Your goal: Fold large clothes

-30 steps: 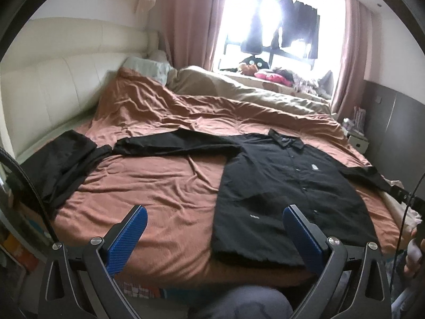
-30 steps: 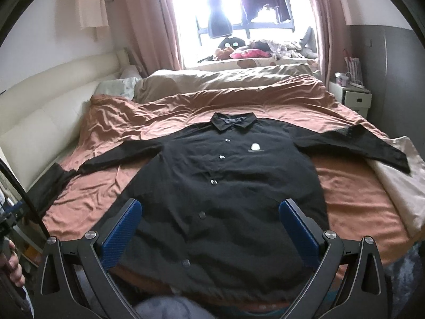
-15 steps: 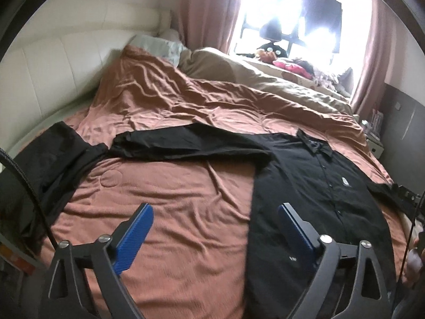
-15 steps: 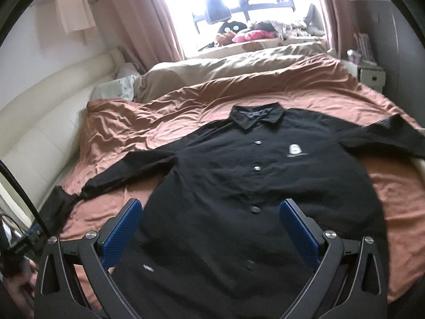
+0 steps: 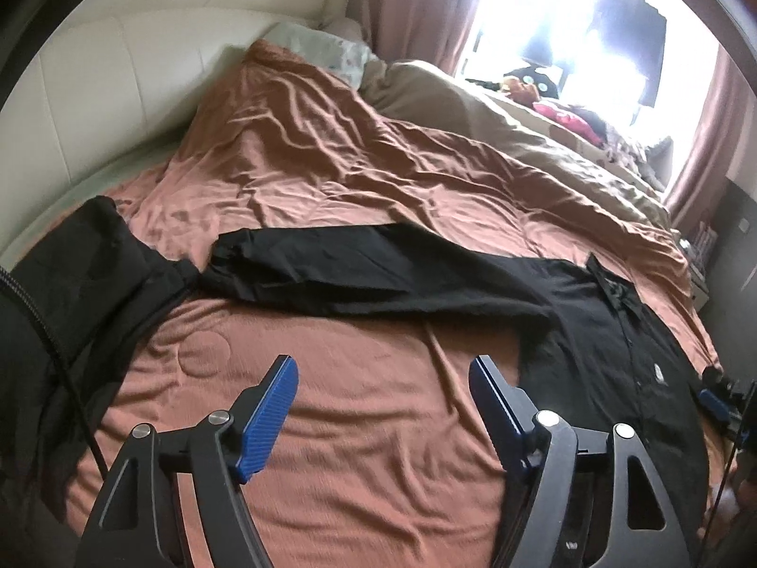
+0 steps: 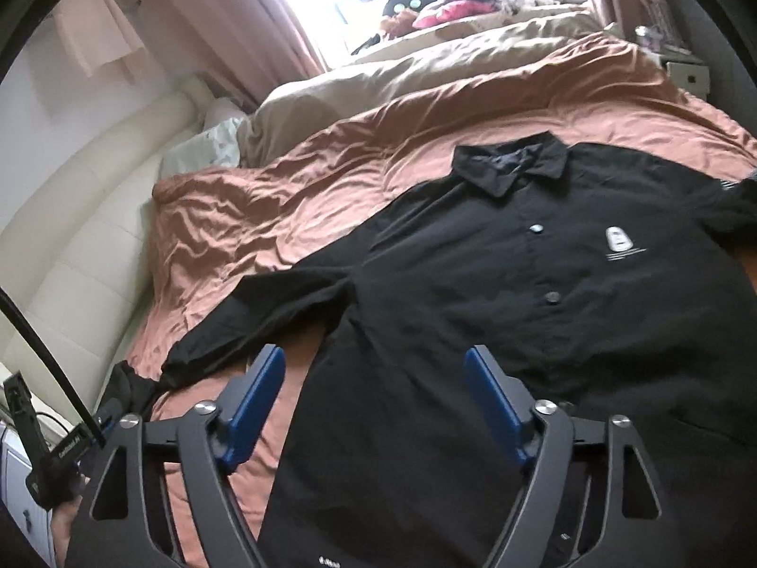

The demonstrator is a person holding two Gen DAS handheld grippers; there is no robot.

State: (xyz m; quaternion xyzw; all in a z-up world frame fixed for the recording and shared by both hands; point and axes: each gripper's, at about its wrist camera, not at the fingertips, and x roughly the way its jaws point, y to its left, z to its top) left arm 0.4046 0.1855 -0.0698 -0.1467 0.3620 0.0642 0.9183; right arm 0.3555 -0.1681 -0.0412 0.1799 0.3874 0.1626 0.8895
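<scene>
A large black button-up shirt lies spread face up on the brown bed cover, collar toward the window. Its long left sleeve stretches flat across the bed toward the headboard side. My left gripper is open and empty, hovering above bare cover just short of that sleeve. My right gripper is open and empty, above the shirt's lower body near the underarm of the sleeve. The shirt's right sleeve runs out of view.
A second black garment lies crumpled at the bed's left edge next to the sleeve cuff. A beige duvet and pillow lie behind. A cream padded headboard bounds the left side. A nightstand stands at far right.
Both grippers have moved forward and lower over the bed. The left one swung left toward the outstretched sleeve; the right one came close over the shirt's body. Both stay open.
</scene>
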